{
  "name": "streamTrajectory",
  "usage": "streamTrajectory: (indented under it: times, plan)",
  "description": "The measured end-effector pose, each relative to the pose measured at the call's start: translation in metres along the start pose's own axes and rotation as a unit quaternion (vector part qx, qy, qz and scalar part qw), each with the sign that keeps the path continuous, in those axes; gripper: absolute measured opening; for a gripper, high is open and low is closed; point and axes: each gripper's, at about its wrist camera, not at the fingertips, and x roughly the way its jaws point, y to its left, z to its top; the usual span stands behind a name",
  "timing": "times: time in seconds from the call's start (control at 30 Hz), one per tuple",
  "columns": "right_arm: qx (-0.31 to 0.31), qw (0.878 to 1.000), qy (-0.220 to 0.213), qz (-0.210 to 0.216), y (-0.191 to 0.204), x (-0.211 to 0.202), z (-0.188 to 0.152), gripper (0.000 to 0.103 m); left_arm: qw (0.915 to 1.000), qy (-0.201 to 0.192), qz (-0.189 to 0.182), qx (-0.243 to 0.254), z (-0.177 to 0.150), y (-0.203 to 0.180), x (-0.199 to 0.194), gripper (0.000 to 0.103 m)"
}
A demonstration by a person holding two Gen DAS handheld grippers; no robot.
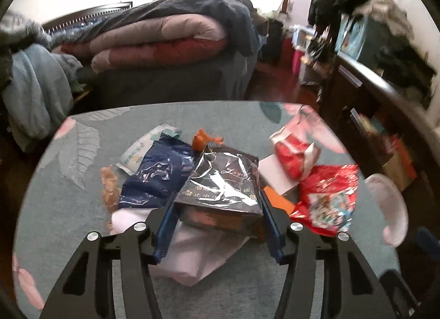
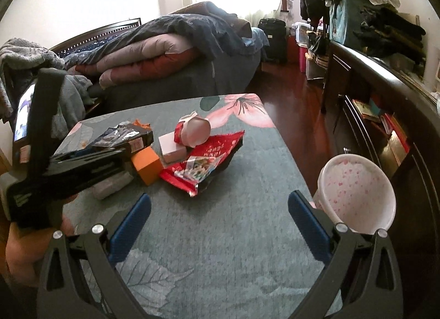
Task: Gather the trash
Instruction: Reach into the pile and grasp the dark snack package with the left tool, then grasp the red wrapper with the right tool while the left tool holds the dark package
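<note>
Left gripper (image 1: 217,203) clamped on black pack (image 1: 220,184), blue pads flush on both sides, above the pink paper (image 1: 192,258). Judgement: lift straight up, keep squeeze, carry rightward to bin (image 2: 357,195). Right gripper (image 2: 220,225) apart, empty, over bare table (image 2: 220,250). Right view alone shows bin interior; left view alone shows the blue wrapper (image 1: 156,176) beyond-left.

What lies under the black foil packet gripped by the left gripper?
Under the black foil packet shows white paper, lying on the table. The packet covers the paper's middle, so anything else beneath is hidden.

Crumpled wrappers (image 1: 220,181) heaped mid-table beside pink bin (image 2: 357,195)
</note>
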Motion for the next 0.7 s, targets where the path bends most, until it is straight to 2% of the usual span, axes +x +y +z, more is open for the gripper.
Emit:
streamTrajectory:
  times: [0.2, 0.37, 0.57, 0.63, 0.67, 0.7]
  plan:
    - [0.014, 0.998, 0.038, 0.038, 0.001, 0.032, 0.013, 0.100, 0.9983, -0.040, -0.029, -0.029, 0.003, 0.020, -0.025, 0.055]
    - [0.059, 0.993, 0.085, 0.064, -0.002, 0.072, 0.023, 0.100, 0.9958, -0.067, -0.036, -0.053, 0.001, 0.042, -0.049, 0.055]
    - [0.103, 0.987, 0.112, 0.052, -0.011, 0.110, 0.033, 0.100, 0.9940, -0.069, -0.043, -0.073, -0.007, 0.063, -0.055, 0.055]
    - [0.115, 0.984, 0.115, 0.072, -0.012, 0.116, 0.034, 0.099, 0.9937, -0.069, -0.047, -0.074, -0.008, 0.065, -0.055, 0.055]
    - [0.118, 0.984, 0.111, 0.075, -0.011, 0.117, 0.034, 0.094, 0.9936, -0.070, -0.048, -0.074, -0.009, 0.065, -0.055, 0.055]
    - [0.116, 0.985, 0.105, 0.070, -0.010, 0.115, 0.033, 0.079, 0.9936, -0.071, -0.049, -0.073, -0.010, 0.065, -0.056, 0.055]
